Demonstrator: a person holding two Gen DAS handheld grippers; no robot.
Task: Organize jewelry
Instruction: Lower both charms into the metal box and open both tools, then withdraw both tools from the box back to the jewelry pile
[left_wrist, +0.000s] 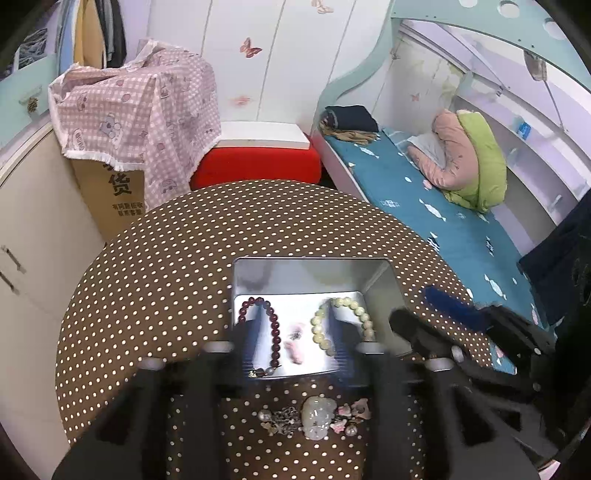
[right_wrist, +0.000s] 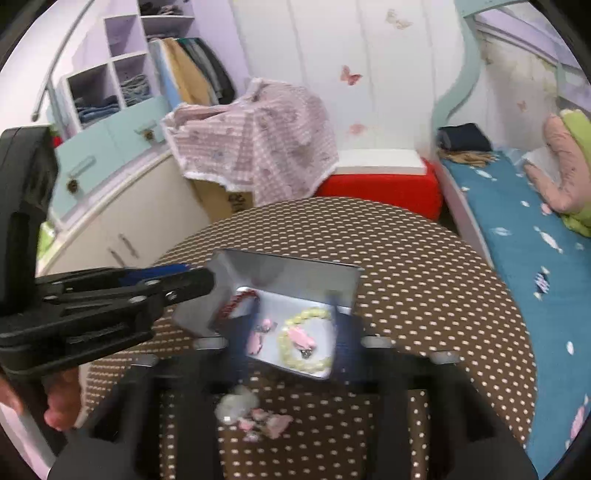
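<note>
Metal tin (left_wrist: 310, 273) on dotted table (left_wrist: 147, 280) holds red bracelet (left_wrist: 274, 332), pale bracelet (left_wrist: 364, 317), pink earrings (right_wrist: 300, 338). Jade pendant (left_wrist: 317, 415) outside tin. Left gripper (left_wrist: 295, 332), right gripper (right_wrist: 295, 328): jaws spread, empty.

Our left tongs (left_wrist: 295, 328) over the tin (left_wrist: 310, 280)

We see a dark red bracelet (left_wrist: 271, 332) and a pale green bracelet (left_wrist: 347, 321) inside the tin, pink pieces (left_wrist: 295, 347) between them; a white pendant (left_wrist: 317, 415) lies on the table (left_wrist: 166, 258) just before it.

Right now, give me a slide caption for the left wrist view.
Open left gripper over metal tin holding two bead bracelets; loose charms wait on the dotted table.
</note>
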